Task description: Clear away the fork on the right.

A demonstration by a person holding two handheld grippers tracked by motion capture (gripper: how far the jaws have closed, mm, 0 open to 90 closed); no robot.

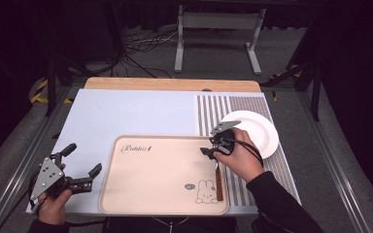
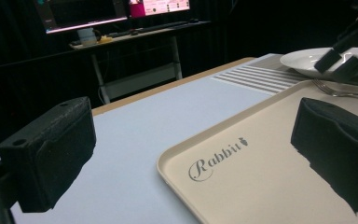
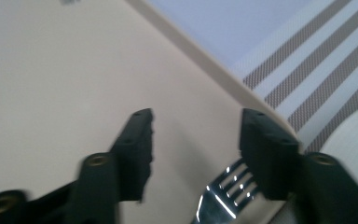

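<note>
A fork (image 1: 218, 182) with a brown handle lies along the right side of a beige tray (image 1: 155, 184), which has a rabbit print. My right gripper (image 1: 209, 149) hovers over the fork's tine end near the tray's right rim. In the right gripper view its jaws stand open (image 3: 198, 121), with the silver tines (image 3: 226, 193) low between them and untouched. My left gripper (image 1: 84, 158) is open just off the tray's left edge. In the left gripper view it (image 2: 193, 121) looks across the tray (image 2: 261, 172) toward the fork (image 2: 340, 91).
A white plate (image 1: 255, 131) sits on the striped part of the placemat (image 1: 213, 109), right of the tray and just behind my right hand. The pale blue mat (image 1: 131, 111) stretches bare behind the tray. Desk legs and cables lie beyond the table.
</note>
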